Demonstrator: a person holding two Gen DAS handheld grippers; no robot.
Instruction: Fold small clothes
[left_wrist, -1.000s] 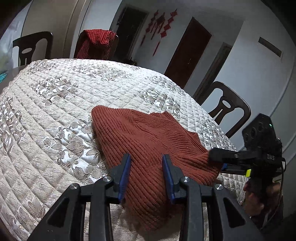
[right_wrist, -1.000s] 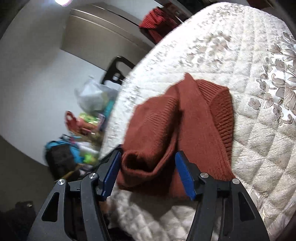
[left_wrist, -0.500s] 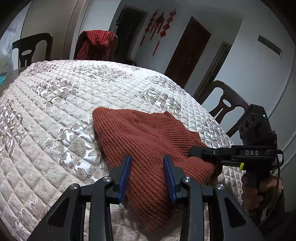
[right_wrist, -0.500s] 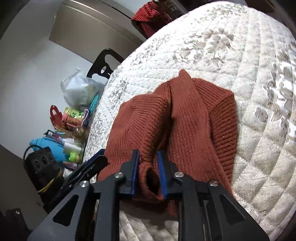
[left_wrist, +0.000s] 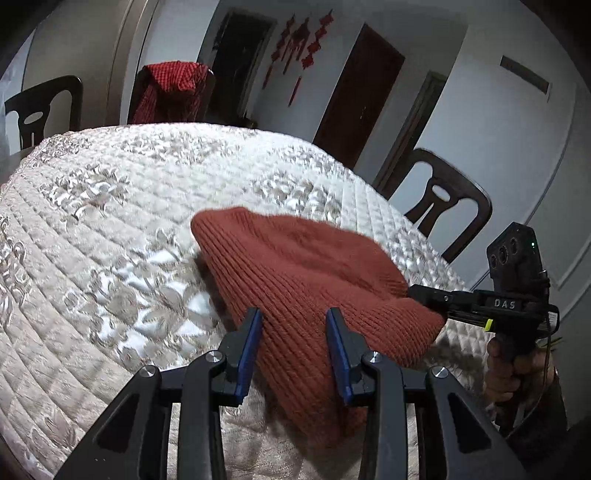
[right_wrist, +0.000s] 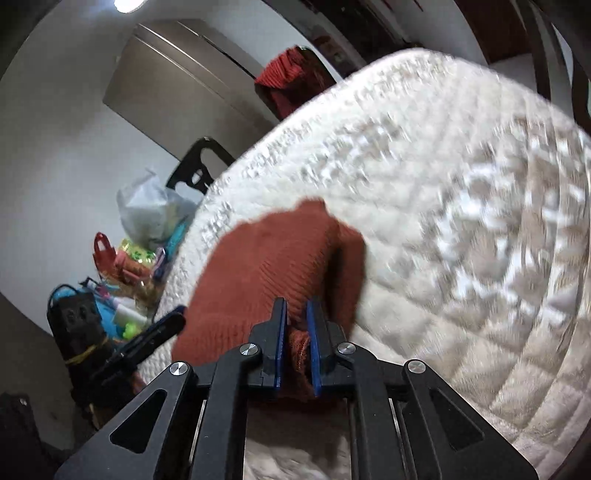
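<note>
Since half a second ago the rust-red knit garment (left_wrist: 303, 280) has been lifted at its near right edge and now bulges up in a rounded hump, where before it lay flatter on the quilted counter (left_wrist: 110, 229); both views are smeared with motion blur.

The right tongs (right_wrist: 295, 321) are pressed nearly together, their blue pads (right_wrist: 279, 332) pinching a bunched fold of the garment (right_wrist: 266, 273), which pokes out between them toward the camera. In the left wrist view the right tongs (left_wrist: 424, 293) reach in from the right with their tips buried in the garment's edge, a hand (left_wrist: 517, 369) gripping the handle below.

The left tongs (left_wrist: 293, 321) are spread part-way, the two blue pads (left_wrist: 251, 332) straddling the near part of the garment; whether they touch the knit cannot be told. Their tip (right_wrist: 162, 328) shows at the garment's left edge in the right wrist view.

One garment is in play, lying on the counter's near right part. Two tongs are at work. Three dark chairs show in the left view: one (left_wrist: 40, 110) at far left, one (left_wrist: 173, 92) draped with a red checked cloth, one (left_wrist: 443, 206) at right.

White letters "DAS" (left_wrist: 505, 304) read on the right tongs' body. Red hanging ornaments (left_wrist: 299, 48) decorate the far wall; any writing on them is illegible. A heap of bags and colourful clutter (right_wrist: 140, 240) sits beyond the counter.
</note>
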